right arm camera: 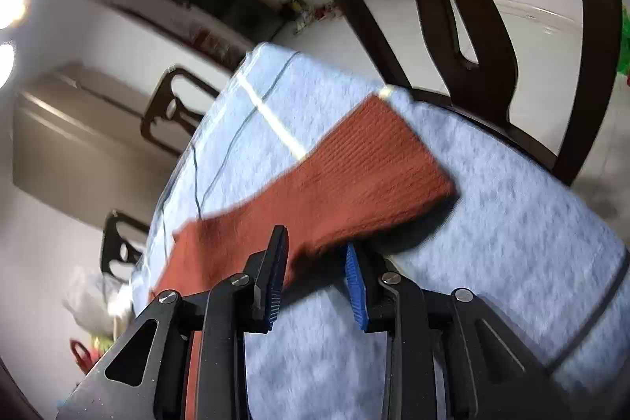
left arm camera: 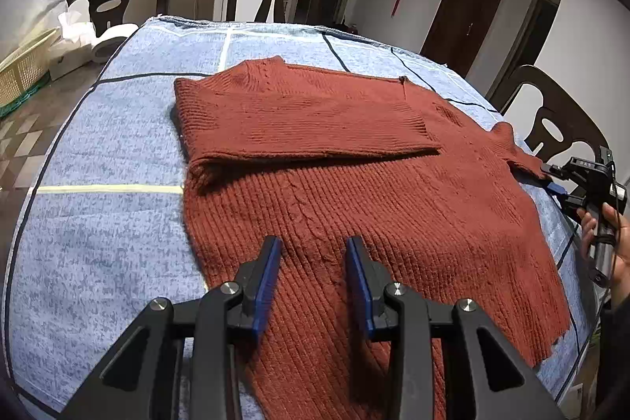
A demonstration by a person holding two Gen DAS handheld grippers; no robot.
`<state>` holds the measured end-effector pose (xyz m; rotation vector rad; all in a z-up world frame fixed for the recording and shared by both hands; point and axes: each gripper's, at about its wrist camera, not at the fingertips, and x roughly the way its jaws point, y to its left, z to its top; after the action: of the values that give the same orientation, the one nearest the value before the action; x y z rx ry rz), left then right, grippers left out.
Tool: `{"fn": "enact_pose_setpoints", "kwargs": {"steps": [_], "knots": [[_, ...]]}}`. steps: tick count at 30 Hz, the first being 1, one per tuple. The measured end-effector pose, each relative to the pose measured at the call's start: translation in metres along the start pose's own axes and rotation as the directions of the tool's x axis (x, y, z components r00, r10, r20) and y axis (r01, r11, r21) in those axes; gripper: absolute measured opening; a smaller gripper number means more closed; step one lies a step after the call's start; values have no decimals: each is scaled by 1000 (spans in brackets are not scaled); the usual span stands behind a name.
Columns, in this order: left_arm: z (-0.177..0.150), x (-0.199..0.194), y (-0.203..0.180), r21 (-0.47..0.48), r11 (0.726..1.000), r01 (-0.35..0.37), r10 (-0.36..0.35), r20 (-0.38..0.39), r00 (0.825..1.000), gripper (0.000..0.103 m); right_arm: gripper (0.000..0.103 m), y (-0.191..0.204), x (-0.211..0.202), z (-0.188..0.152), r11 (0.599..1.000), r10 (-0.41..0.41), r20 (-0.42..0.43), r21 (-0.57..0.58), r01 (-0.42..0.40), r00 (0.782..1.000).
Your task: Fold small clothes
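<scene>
One sleeve of the rust-red ribbed knit sweater (left arm camera: 354,191) already lies folded across its chest; the garment is spread flat on the pale blue checked cloth (left arm camera: 118,184) covering the table. Over the near hem hovers the left gripper (left arm camera: 313,262), jaws apart, nothing between them — if they close here they could catch only a few ribs and drag the body askew. Further right, the other sleeve (right arm camera: 354,176) stretches out toward the table edge, and the right gripper (right arm camera: 317,262) stands open at its edge, not clamped. The blurred view hints at haste — a shallow bite could slip, or snag the cloth beneath.
</scene>
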<state>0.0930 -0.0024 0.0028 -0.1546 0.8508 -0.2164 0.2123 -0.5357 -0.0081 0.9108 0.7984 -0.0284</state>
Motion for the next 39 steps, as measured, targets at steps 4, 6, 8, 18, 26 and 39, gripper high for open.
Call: {"fn": "enact_pose_setpoints", "kwargs": {"steps": [4, 6, 8, 18, 26, 39], "knots": [[0, 0, 1, -1, 1000, -2, 2, -2, 1000, 38, 29, 9, 9, 4, 1000, -12, 6, -9, 12, 1000], [0, 0, 1, -6, 1000, 4, -4, -3, 1000, 38, 24, 23, 8, 4, 998, -2, 14, -56, 2, 1000], [0, 0, 3, -13, 1000, 12, -12, -3, 1000, 38, 17, 47, 4, 2, 992, 34, 26, -123, -30, 999], [0, 0, 2, -20, 1000, 20, -20, -2, 1000, 38, 16, 202, 7, -61, 849, 206, -127, -470, -242, 970], [0, -1, 2, -27, 999, 25, -25, 0, 1000, 38, 18, 211, 93, -158, 760, 96, -442, -546, -352, 892], [95, 10, -81, 216, 969, 121, -136, 58, 989, 38, 22, 135, 50, -126, 769, 9, -294, -609, -194, 956]]}}
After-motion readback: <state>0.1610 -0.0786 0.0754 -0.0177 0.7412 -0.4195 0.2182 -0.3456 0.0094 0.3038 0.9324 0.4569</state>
